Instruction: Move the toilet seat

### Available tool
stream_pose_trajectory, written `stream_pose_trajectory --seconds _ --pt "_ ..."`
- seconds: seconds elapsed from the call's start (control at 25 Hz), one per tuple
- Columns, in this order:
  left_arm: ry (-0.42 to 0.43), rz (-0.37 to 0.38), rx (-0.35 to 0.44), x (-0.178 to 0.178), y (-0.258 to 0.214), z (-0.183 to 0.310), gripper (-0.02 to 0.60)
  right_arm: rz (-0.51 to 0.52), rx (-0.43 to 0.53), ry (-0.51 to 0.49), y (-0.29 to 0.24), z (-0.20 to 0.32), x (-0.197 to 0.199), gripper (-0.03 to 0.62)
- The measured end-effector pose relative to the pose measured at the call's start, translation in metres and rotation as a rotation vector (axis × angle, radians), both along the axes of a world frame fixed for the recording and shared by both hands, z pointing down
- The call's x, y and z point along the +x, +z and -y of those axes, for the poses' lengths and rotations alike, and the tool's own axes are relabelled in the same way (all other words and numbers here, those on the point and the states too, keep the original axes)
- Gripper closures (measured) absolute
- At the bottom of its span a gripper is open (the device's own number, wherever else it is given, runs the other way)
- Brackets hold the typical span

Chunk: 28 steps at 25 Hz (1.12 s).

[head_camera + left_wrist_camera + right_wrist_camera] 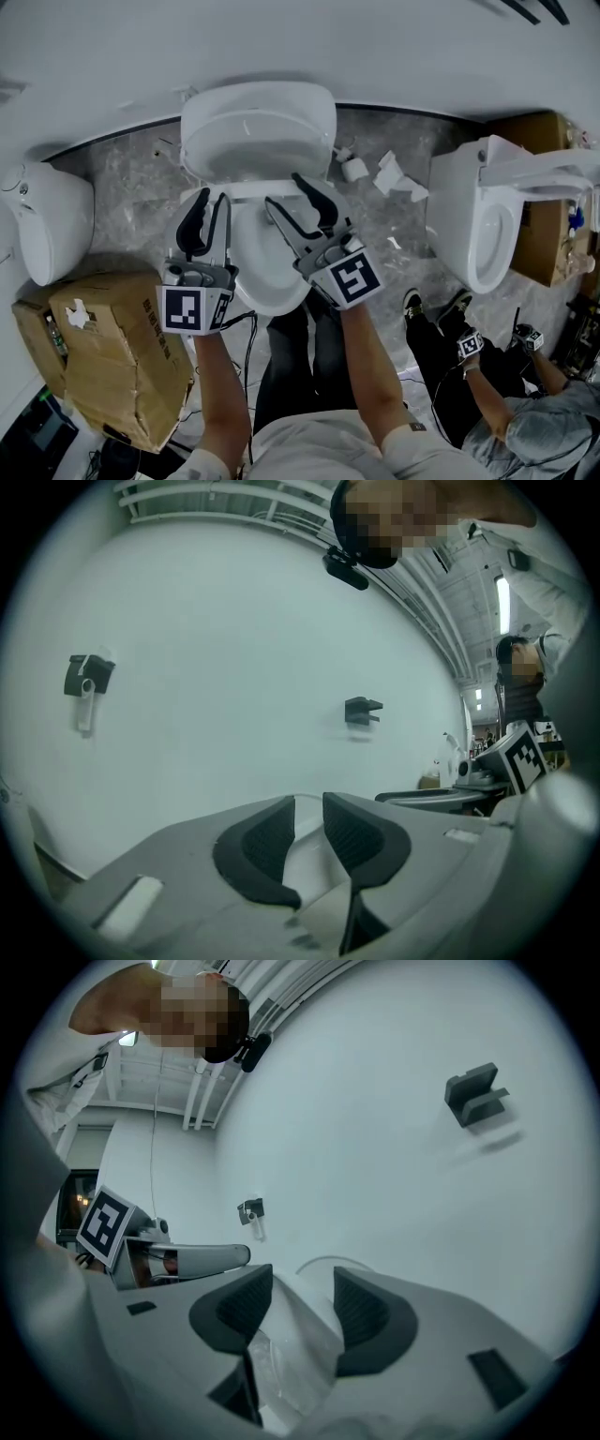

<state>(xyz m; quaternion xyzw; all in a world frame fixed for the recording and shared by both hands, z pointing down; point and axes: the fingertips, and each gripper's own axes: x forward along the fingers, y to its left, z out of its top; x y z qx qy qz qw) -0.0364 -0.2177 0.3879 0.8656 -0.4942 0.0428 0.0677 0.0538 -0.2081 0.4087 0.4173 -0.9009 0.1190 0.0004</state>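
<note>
A white toilet stands against the wall in the middle of the head view. Its seat (258, 131) is tilted up off the bowl (267, 277), with the front rim towards me. My left gripper (208, 199) grips that rim on the left and my right gripper (286, 190) grips it on the right. In the left gripper view the white rim (305, 855) fills the narrow gap between the dark pads (258, 850). A white, plastic-wrapped rim (291, 1335) sits between the pads in the right gripper view. Both grippers point roughly level at the wall.
A second toilet (478, 225) stands at the right and a third (52, 220) at the left. A dented cardboard box (112, 356) lies at the lower left, and another box (544, 225) at the far right. A crouching person (525, 422) is at the lower right. Crumpled paper (389, 173) litters the floor.
</note>
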Motion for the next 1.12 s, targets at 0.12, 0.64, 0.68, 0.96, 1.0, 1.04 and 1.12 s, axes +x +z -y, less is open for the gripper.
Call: stream_pose_trajectory --seconds 0.12,0.64,0.68,0.96,1.0,1.04,1.12 --pt "-0.001 0.003 -0.006 0.001 0.002 0.003 0.491 -0.005 0.0 0.003 0.001 0.007 0.001 0.403" --pt "0.011 0.018 -0.057 0.005 0.022 0.001 0.463 -0.014 0.021 0.014 0.004 0.04 0.003 0.405" --pt "0.011 0.018 -0.061 0.006 0.023 0.0 0.463 -0.012 0.042 0.02 0.003 0.044 0.003 0.405" --pt "0.004 0.015 -0.076 0.004 0.027 0.0 0.463 -0.024 0.051 0.032 0.005 0.06 0.005 0.405" --pt "0.003 0.015 -0.078 0.003 0.028 0.001 0.463 -0.027 0.045 0.032 0.006 0.061 0.005 0.405" --pt "0.002 0.014 -0.079 0.002 0.029 0.002 0.463 -0.03 0.043 0.032 0.007 0.062 0.004 0.404" --pt "-0.001 0.013 -0.082 0.001 0.031 0.005 0.463 -0.034 0.059 0.038 0.007 0.067 0.004 0.405"
